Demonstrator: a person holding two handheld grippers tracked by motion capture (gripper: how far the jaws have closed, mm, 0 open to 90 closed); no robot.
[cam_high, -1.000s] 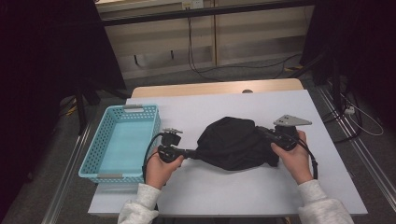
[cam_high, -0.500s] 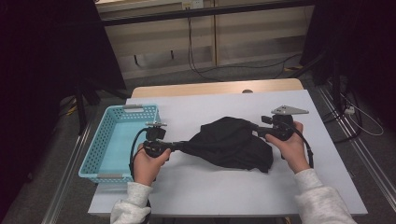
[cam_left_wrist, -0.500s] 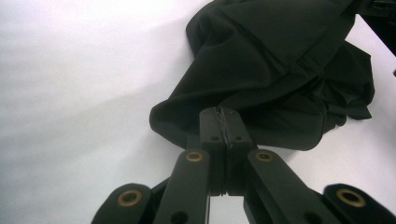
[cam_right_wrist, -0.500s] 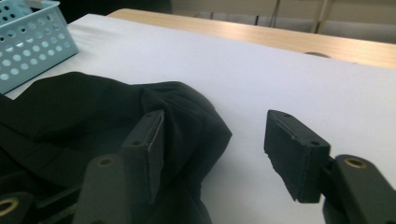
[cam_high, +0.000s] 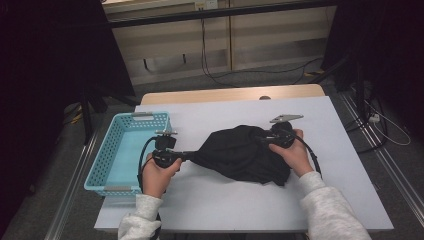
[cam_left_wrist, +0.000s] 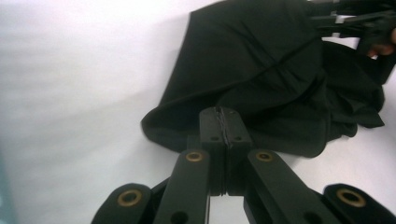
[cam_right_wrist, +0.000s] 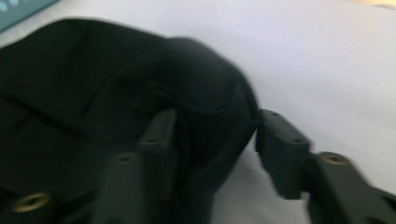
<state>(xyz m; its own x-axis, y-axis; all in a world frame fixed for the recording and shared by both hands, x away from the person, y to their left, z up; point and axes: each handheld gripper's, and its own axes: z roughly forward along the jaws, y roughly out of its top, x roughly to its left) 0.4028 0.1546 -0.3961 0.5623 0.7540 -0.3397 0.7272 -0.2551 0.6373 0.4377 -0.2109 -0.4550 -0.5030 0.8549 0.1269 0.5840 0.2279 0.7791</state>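
Both sleeves light grey, ribbed cuffs at the wrists, left sleeve (cam_high: 138, 220), right sleeve (cam_high: 327, 210). Left gripper (cam_left_wrist: 224, 122): matte black, two flat jaw blocks on angled link arms, brass-coloured rivets at the pivots, small screw holes on the jaw faces. Black cable (cam_high: 144, 157) loops from its body. Right gripper (cam_right_wrist: 212, 135): same black build, brass pivots, grey three-cornered plate (cam_high: 286, 118) on top, black cable (cam_high: 312, 157) trailing past the wrist.
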